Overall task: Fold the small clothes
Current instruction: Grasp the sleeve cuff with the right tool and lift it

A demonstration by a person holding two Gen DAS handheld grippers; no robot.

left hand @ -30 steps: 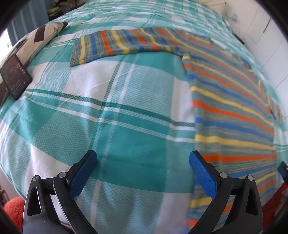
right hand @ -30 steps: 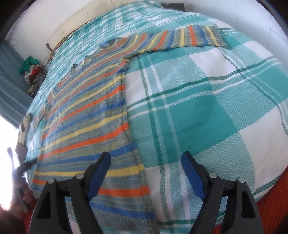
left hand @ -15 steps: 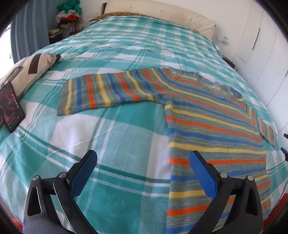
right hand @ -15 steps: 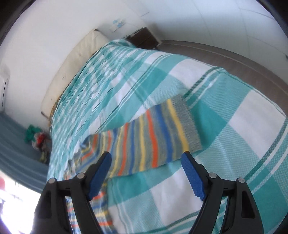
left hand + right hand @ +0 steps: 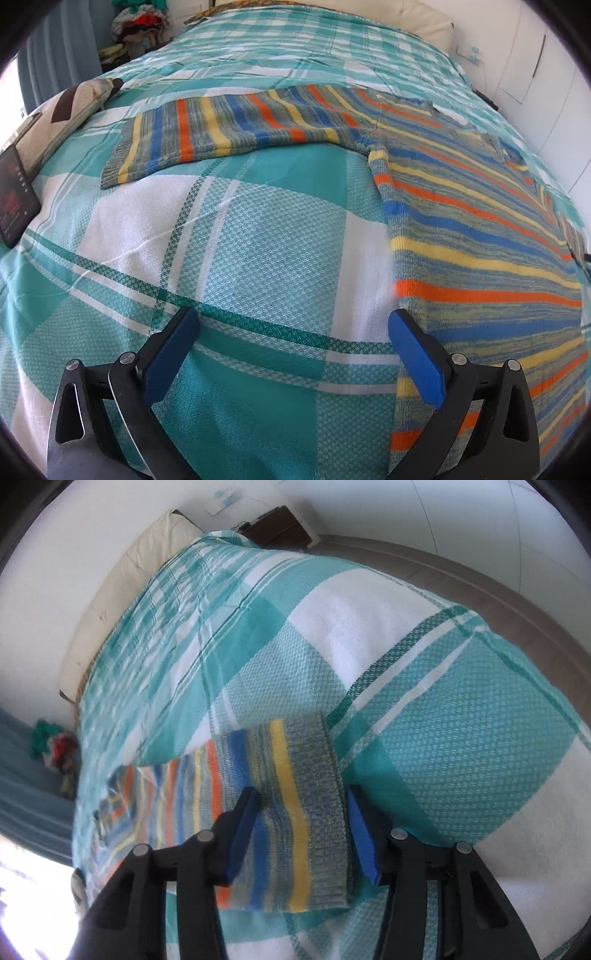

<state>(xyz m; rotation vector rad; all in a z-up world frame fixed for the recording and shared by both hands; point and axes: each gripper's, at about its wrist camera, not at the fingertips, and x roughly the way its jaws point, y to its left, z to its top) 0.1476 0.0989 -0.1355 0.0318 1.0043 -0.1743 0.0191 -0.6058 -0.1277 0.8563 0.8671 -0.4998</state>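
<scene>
A striped sweater [image 5: 480, 236] lies flat on the bed [image 5: 236, 240], spread over its teal-and-white checked cover, with one sleeve [image 5: 236, 129] stretched out toward the bed's side edge where a dark phone [image 5: 14, 195] and a patterned cushion [image 5: 70, 110] rest.

The right hand-held gripper [image 5: 299, 812] is now at the cuff of the other sleeve [image 5: 295, 794], near the opposite side edge of the bed. A second ago it hung over the sweater's hem and lower side seam; half a second ago it was above this sleeve with its jaws set wide. Its jaws have just been closing, and the sleeve end lies between them: the blue pads [image 5: 360, 830] stand at either side of the grey ribbed cuff, close against the knit. The view is blurred, so whether they already pinch the fabric cannot be told.

The left hand-held gripper [image 5: 291, 354] hangs released, jaws wide, above the checked cover just beside the sweater's side seam, its right finger [image 5: 417, 362] over the edge of the knit. Compared with a second ago its view has shifted a little, with more of the far end of the bed in sight, but its jaws stand as wide as before and nothing is between them.
</scene>
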